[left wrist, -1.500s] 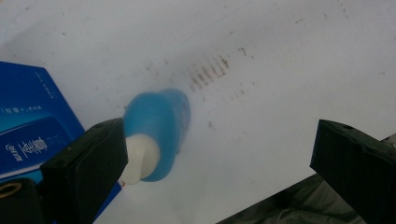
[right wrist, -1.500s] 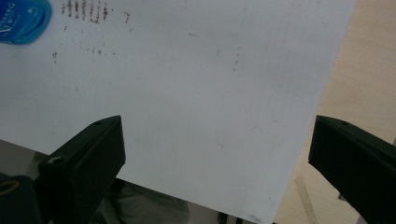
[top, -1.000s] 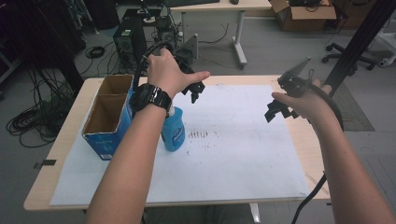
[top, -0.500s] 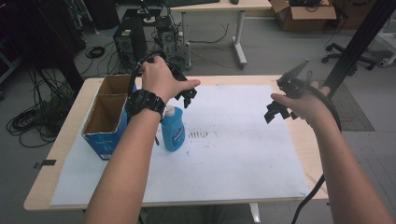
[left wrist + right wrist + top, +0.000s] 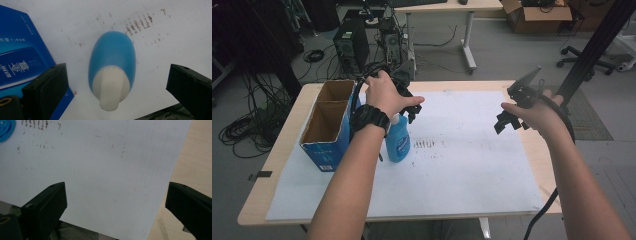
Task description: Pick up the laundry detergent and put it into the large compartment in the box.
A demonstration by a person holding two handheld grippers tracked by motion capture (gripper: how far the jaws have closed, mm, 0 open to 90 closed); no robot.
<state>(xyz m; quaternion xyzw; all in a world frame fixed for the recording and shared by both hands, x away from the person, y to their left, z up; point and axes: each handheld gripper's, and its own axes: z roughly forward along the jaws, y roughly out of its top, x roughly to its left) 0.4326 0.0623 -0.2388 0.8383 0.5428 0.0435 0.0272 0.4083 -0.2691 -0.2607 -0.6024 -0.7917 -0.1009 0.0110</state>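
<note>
Fingers (image 5: 47,85) wide above blue bottle (image 5: 112,67)

Both grippers' jaws wide apart.

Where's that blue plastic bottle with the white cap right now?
In the high view, the blue plastic bottle stands upright on the white paper sheet, left side, just right of the open blue cardboard box, below the left tongs.
</note>
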